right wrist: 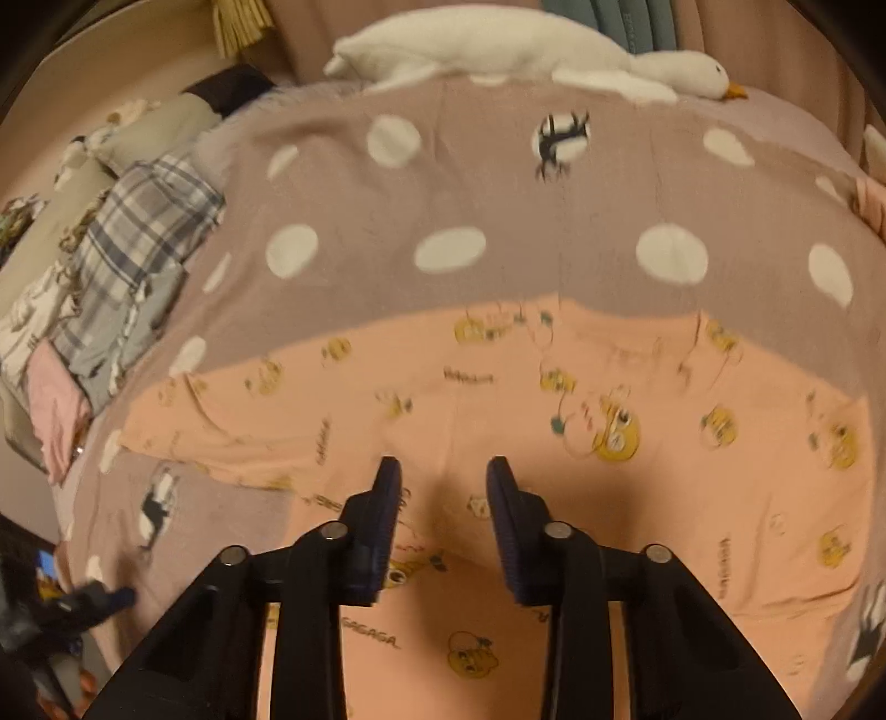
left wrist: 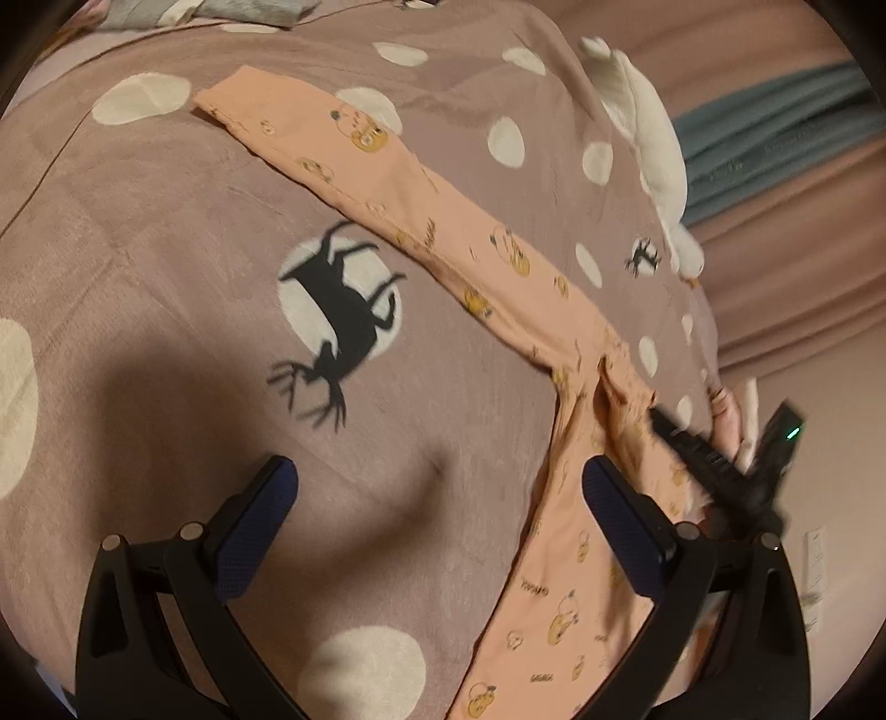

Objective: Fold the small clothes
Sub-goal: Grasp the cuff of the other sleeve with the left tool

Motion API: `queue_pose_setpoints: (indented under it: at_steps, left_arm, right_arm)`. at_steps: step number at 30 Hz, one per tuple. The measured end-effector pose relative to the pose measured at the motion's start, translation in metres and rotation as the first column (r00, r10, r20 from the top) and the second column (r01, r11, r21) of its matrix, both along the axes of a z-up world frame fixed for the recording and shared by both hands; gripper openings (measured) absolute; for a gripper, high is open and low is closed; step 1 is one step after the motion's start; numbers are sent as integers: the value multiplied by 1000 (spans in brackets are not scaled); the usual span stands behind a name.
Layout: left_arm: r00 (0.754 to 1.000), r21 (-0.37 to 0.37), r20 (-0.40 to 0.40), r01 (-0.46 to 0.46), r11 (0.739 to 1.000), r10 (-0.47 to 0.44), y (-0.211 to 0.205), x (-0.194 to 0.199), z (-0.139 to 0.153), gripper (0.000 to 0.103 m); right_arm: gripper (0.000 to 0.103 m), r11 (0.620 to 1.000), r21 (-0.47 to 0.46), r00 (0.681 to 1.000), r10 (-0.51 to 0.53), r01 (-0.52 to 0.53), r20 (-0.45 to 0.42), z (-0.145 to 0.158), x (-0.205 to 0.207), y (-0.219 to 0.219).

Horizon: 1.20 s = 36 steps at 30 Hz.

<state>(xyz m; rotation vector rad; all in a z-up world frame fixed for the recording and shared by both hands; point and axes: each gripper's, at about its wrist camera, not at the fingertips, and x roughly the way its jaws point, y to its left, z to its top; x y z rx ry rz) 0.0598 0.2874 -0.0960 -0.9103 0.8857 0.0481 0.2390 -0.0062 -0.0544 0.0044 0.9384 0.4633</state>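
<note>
A small peach garment with yellow cartoon prints (left wrist: 498, 277) lies spread on a mauve blanket with white dots (left wrist: 166, 277). In the left wrist view its two long parts meet in a V at right. My left gripper (left wrist: 440, 490) is open and empty just above the blanket, its right finger over the peach cloth. The right gripper (left wrist: 698, 448) shows there at the garment's right edge. In the right wrist view the peach garment (right wrist: 554, 421) fills the foreground, and my right gripper (right wrist: 443, 498) hovers over it, open with nothing between its fingers.
A white goose plush (right wrist: 526, 50) lies along the far edge of the bed. A pile of plaid and pink clothes (right wrist: 127, 277) lies at left. Teal and pink curtains (left wrist: 775, 138) hang beyond the bed. A black deer print (left wrist: 338, 321) marks the blanket.
</note>
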Motion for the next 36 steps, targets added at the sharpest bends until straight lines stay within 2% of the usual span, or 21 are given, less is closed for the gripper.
queue_pose_setpoints:
  at_steps: [4,7,9,12,14,20,24,31,36]
  left_arm:
    - [997,-78,47,-53,996,57,21,4,-3,102]
    - [993,-147,85,-68,987,81,39,15,-8,102]
    - [992,-147,83,-84,986,97,48,22,-11,102]
    - [991,-129,68,-107,986,116,60,34,-15,102]
    - [987,-130,75,-129,983,140,70,40,-17,102]
    - [974,-139,91,-195,971,208,95,52,-26,101]
    - [966,-135,98,-225,965,239,105,63,-26,101]
    - [956,-128,112,-257,958,271,125,83,-27,101]
    - [934,-216,142,-294,931,328,144,83,-31,101]
  right_arm:
    - [24,1000,-23,1000,17,-17,-4,-19,4,27]
    - [24,997,-64,998,41,-44,-54,-34,8,34]
    - [24,995,-78,998,62,-64,-28,-29,0,36]
    - [24,996,36,996,85,-83,-42,-15,-13,24]
    - [24,995,62,996,82,-80,-28,-10,-24,17]
    - [24,982,172,994,86,-73,-69,-14,-63,-14]
    - [24,974,221,994,73,-52,-87,-17,-75,-28]
    - [24,979,195,992,76,-55,-98,-20,-85,-33]
    - [24,983,173,993,74,-58,-90,-22,-91,-34]
